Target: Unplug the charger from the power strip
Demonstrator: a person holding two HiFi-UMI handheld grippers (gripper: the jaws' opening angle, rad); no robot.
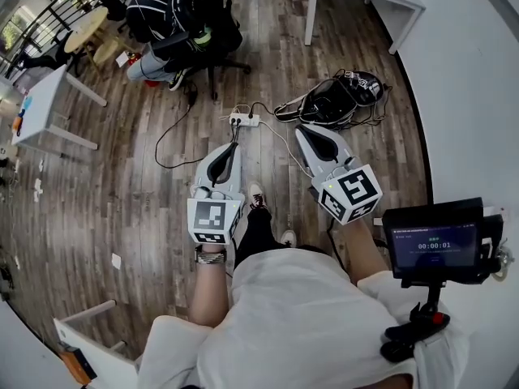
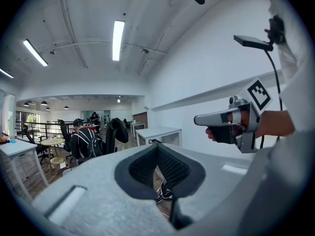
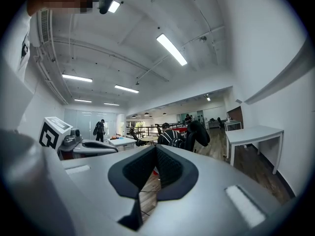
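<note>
Jaws are pressed together and empty on my left gripper and right gripper. I hold the 2 above the wood floor; the power strip lies there beyond their tips, untouched.

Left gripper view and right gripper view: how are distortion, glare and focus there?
Left gripper view: strong fisheye bending, black corners, long white ceiling lamp glaring, near grey left gripper soft. Right gripper view: same bending, black corners, distant room sharp.
</note>
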